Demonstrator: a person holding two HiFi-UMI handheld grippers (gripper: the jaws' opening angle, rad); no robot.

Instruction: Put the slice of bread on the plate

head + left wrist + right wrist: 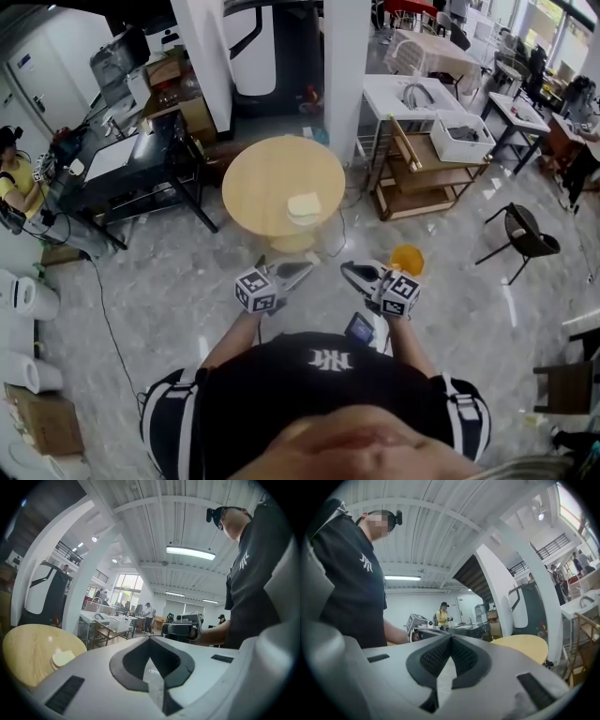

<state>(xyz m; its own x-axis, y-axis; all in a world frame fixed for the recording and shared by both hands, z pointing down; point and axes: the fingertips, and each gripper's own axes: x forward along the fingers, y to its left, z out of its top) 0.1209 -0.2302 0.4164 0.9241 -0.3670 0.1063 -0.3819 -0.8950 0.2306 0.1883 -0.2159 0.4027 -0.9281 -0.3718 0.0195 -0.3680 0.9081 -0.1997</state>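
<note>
A pale slice of bread lies on a small white plate at the near right part of the round wooden table. Both grippers hang in front of my chest, short of the table, tips turned toward each other. My left gripper is shut with nothing in it. My right gripper is shut and empty too. In the left gripper view the closed jaws point past the table and bread toward the right gripper. In the right gripper view the closed jaws face the left gripper, with the table to the right.
Two white pillars stand behind the table. A wooden cart with a white bin is at the right, a black chair beyond it. An orange object lies on the floor. A black desk and a person in yellow are at the left.
</note>
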